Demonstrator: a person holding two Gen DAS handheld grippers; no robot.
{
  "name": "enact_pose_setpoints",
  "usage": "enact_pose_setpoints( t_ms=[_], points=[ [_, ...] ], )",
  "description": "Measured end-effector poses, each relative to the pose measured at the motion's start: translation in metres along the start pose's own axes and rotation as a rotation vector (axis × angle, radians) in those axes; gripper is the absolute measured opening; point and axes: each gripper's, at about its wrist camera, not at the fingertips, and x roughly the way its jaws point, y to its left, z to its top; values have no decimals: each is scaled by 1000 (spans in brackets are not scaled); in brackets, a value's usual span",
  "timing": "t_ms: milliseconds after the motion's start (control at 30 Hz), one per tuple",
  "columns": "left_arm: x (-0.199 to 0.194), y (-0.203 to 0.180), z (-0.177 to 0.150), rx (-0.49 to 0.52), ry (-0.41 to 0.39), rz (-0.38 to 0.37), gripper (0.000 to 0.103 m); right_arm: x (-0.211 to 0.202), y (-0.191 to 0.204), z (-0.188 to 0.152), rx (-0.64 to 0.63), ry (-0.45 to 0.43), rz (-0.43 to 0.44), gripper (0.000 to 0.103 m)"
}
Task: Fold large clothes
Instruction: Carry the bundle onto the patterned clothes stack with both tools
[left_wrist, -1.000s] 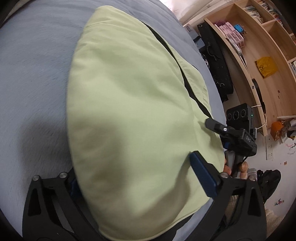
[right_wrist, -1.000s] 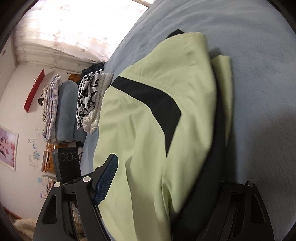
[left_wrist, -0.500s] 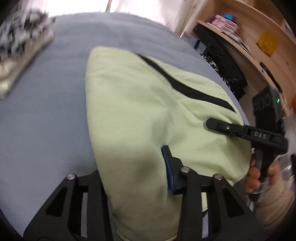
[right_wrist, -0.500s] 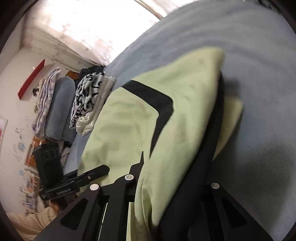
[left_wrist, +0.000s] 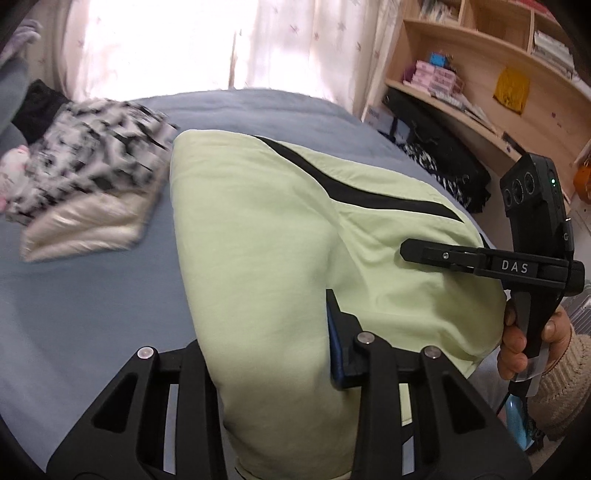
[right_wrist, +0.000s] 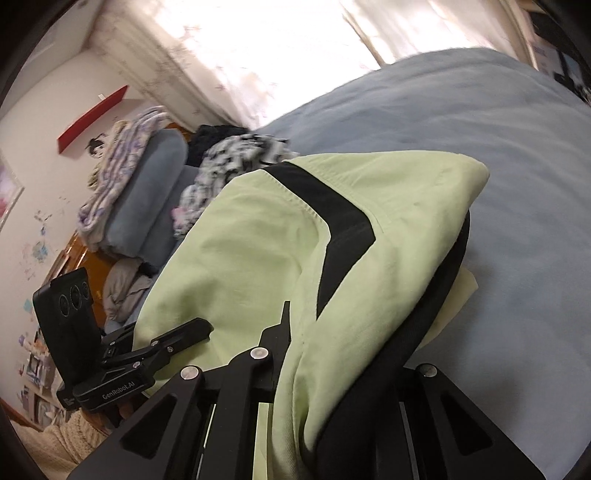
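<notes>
A pale green garment (left_wrist: 280, 236) with a black stripe lies folded on the grey-blue bed (left_wrist: 74, 317); it also shows in the right wrist view (right_wrist: 258, 236). My left gripper (left_wrist: 266, 354) is shut on the garment's near edge, cloth bunched between its jaws. My right gripper (right_wrist: 332, 354) is shut on the other near edge, green cloth and black lining pinched between its jaws. Each gripper shows in the other's view: the right one (left_wrist: 480, 258) at the garment's right side, the left one (right_wrist: 147, 354) at its left.
A black-and-white patterned garment (left_wrist: 92, 162) on a cream one lies at the bed's far left. Pillows and blankets (right_wrist: 136, 184) are stacked at the head. Wooden shelves (left_wrist: 480, 74) and black bags (left_wrist: 436, 147) stand beyond the bed's right edge. A curtained window (left_wrist: 221, 44) is behind.
Both grippers closed on the garment's near edge and tilted up. The views now look along the bed toward the window, and the garment's near part is raised.
</notes>
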Motion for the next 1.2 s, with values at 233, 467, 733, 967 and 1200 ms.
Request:
enact_pose_setpoints(
  t_ms=[233,467,733,967,1200],
  points=[
    [-79,104,67,20,-101,66,31,53,117,60,-76,-67,95,12],
    [-97,233,180,45,-167,135,31,134,193,165,-119,-138,158,12],
    [-27,390,267,34,-121,139,32,262,198,257,-85,-179,141,12],
    [85,484,249,-45,45,157,54,435,142,283,77,-37,63,12],
    [77,509,224,-91,-40,120,66,459,107,268,6,16,14,46]
  ],
)
